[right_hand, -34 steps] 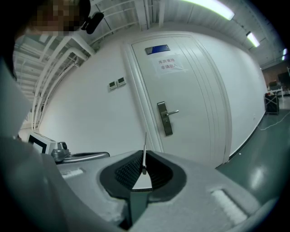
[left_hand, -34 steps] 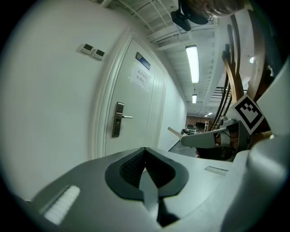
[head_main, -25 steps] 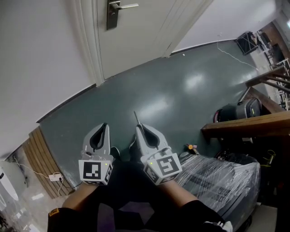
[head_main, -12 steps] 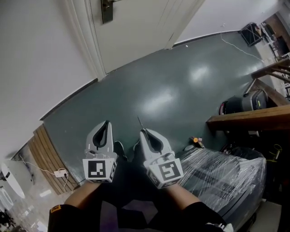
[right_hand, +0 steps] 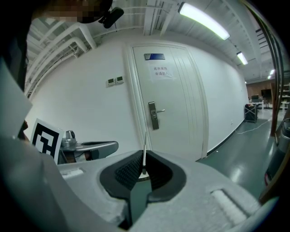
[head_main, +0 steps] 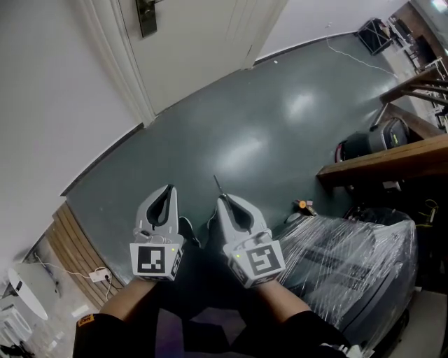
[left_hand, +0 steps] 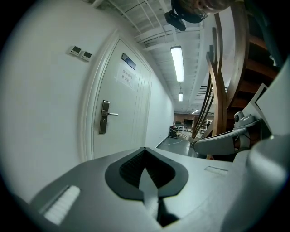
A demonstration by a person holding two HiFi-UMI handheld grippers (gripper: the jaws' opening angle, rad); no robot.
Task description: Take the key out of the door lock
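The white door (head_main: 196,49) stands shut at the top of the head view, with its dark lock plate (head_main: 147,15) at the frame's edge. Both grippers are held low over the green floor, well back from it. My right gripper (head_main: 222,198) is shut on the key (head_main: 218,184), whose thin blade sticks out past the fingertips. The right gripper view shows the key (right_hand: 144,156) upright between the pads, with the lock plate and handle (right_hand: 154,115) far behind. My left gripper (head_main: 166,189) is shut and empty, pointing toward the door handle (left_hand: 105,116).
A plastic-wrapped bulky object (head_main: 350,259) lies close on my right, under a wooden beam (head_main: 385,162). A wooden slat panel (head_main: 77,245) and a power strip (head_main: 98,275) sit by the left wall. A cable (head_main: 350,54) trails on the floor at the far right.
The door and its lock plate have slid up toward the frame's top edge and the handle has left the head view. Both grippers keep their pose, the key still held.
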